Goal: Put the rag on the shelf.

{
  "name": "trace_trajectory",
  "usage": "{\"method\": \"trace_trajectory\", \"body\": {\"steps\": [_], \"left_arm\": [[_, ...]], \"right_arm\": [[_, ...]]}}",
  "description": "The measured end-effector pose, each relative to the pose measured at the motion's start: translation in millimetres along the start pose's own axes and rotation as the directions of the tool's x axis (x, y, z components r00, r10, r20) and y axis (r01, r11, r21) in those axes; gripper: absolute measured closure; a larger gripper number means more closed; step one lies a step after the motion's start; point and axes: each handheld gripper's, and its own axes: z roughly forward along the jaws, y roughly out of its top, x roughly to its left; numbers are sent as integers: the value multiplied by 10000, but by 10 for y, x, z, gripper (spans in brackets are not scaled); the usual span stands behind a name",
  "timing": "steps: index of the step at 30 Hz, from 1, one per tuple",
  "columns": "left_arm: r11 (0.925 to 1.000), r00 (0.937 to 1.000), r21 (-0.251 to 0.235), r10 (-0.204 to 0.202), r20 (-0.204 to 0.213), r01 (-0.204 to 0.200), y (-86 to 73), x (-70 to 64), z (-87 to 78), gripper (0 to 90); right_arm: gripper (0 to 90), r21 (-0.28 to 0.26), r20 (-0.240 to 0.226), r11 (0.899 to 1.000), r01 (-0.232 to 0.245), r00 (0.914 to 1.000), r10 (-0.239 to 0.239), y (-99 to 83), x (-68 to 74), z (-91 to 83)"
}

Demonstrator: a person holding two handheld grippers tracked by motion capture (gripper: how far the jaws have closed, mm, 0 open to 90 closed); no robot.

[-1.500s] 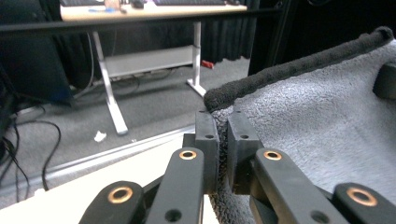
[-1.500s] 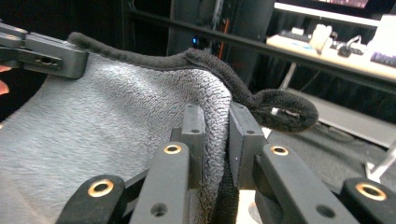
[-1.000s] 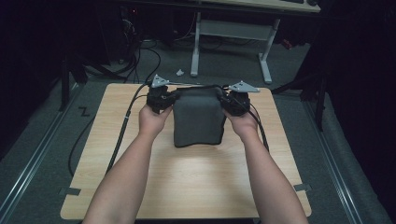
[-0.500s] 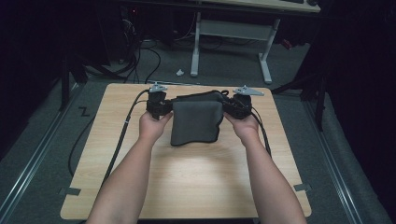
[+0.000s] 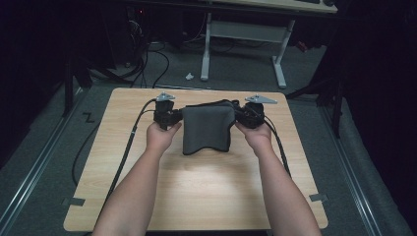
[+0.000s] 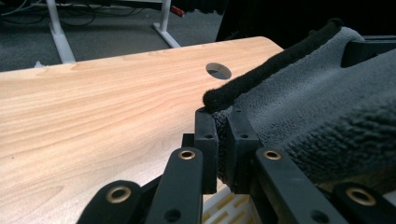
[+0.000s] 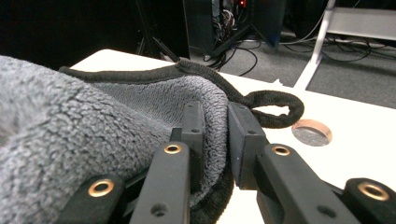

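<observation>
Since a second ago you've drawn the towel (image 5: pixel 207 129) slightly nearer. Both the left gripper (image 6: pixel 223 144) and right gripper (image 7: pixel 215 140) have fingers clamped on its top corners, so it hangs between them, clear of the surface (image 5: pixel 206 196) for folding.

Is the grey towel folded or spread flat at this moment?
Folded. The grey towel is doubled over, held up by its top corners between the left tool and right tool, its lower edge on the table.

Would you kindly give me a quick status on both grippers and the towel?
Left gripper shut on grey towel corner. Right gripper shut on opposite corner. Towel hangs between them above wooden table. Nothing in the way.
</observation>
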Motion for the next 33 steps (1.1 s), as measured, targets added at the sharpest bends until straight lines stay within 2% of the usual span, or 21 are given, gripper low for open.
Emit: {"method": "trace_trajectory", "body": {"steps": [7, 13, 16, 18, 22, 24, 33], "left_arm": [[10000, 10000, 94, -30, 63, 29, -62, 21, 5, 848], [9986, 9997, 478, 234, -13, -234, -151, 25, 41, 848], [9988, 9999, 479, 98, 137, -104, -187, 26, 56, 843], [9988, 9995, 454, -172, 251, 160, -186, 43, 53, 830], [9993, 9996, 356, -136, 229, 128, -166, 36, 29, 805], [9990, 9992, 400, -188, 363, 173, -162, 37, 25, 797], [9988, 9996, 479, -98, 257, 86, -163, 16, 3, 780]], "right_arm": [[770, 70, -18, 9998, -208, 9998, 208, -36, -22, 29], [776, 432, 137, 9986, -311, 9994, 306, -179, -47, 96], [760, 575, 147, 9967, -577, 9983, 570, -238, -72, 115], [736, 490, 157, 9961, -727, 9973, 720, -231, -78, 112], [707, 399, 360, 9982, -448, 9984, 434, -197, -64, 90], [682, 329, 448, 9984, -450, 9980, 435, -182, -77, 69], [612, 201, 631, 9989, -413, 9972, 399, -141, -117, 4]]}}
